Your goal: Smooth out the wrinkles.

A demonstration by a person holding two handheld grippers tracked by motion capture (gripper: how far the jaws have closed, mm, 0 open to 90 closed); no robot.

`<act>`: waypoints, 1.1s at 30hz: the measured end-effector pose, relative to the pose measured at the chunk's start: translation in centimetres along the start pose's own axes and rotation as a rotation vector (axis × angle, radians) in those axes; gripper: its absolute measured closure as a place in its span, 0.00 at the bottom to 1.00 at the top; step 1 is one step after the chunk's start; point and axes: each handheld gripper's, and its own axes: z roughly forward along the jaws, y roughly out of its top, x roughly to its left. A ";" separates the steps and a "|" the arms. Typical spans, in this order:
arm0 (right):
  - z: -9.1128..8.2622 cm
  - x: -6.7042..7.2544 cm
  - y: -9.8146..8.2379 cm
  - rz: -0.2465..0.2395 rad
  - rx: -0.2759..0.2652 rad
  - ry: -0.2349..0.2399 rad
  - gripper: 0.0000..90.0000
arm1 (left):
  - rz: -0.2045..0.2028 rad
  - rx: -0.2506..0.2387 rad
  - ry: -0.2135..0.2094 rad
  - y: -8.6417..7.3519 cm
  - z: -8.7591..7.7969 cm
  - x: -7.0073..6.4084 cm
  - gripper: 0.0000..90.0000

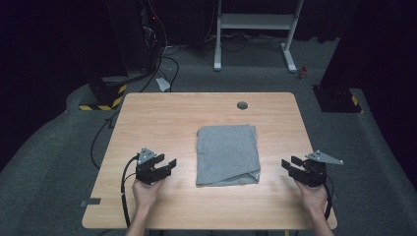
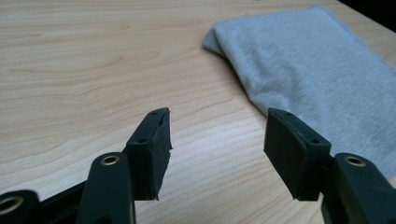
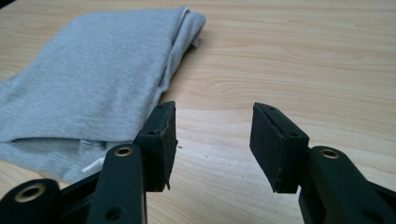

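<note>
Grey folded cloth [image 1: 227, 154] lies mid-table [image 1: 162, 113], a little toward the near edge. Your left gripper [image 1: 166, 165] hovers beside its left side, jaws wide and empty; your right gripper [image 1: 290, 162] waits near the right edge, jaws likewise apart, gripping nothing.

lit brightly and evenly from overhead across the table [image 1: 162, 113], fading to near black beyond the floor. soft, short shadows under the grey cloth [image 1: 227, 153]. slightly soft and low in detail from the high view. sharper along the wood grain in both gripper views, blurring toward the far cloth edges.
</note>
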 end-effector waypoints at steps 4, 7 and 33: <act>0.2 -0.4 -0.3 0.005 0.014 -0.014 0.56 | -0.010 0.013 0.015 -0.3 0.3 0.3 0.46; 0.2 -0.6 -0.5 0.014 0.019 -0.027 0.56 | -0.014 0.021 0.026 -0.5 0.5 0.5 0.46; 3.1 -1.5 -1.3 -0.001 0.071 -0.122 0.54 | 0.014 0.074 0.124 -1.2 2.7 1.4 0.43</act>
